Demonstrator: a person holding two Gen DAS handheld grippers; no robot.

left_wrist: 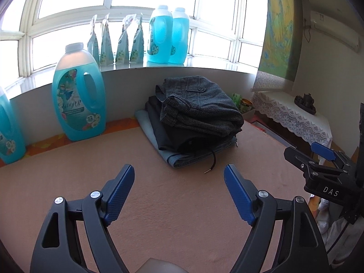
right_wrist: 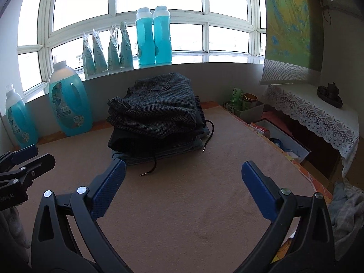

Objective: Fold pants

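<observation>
- Sitting at twelve o'clock on the pinkish-tan table cover (right_wrist: 182,204) is a stack of folded pants: dark grey checked woven pants (right_wrist: 157,109) on top, black drawstring pants (right_wrist: 127,142) beneath, faded blue denim jeans (left_wrist: 173,159) at the bottom.
- Only edges of the lower two garments show; a black cord (right_wrist: 210,134) trails out.
- Left gripper (left_wrist: 178,195) hangs over bare cover, blue pads spread wide, empty.
- Right gripper (right_wrist: 183,192) likewise gapes, gripping nothing; the left view cuts off its body at three o'clock.
- Turquoise detergent jug (left_wrist: 78,97) stands at ten o'clock.
- Right view alone shows crumpled pale cloth (right_wrist: 345,207) at four o'clock, partly hidden.
</observation>
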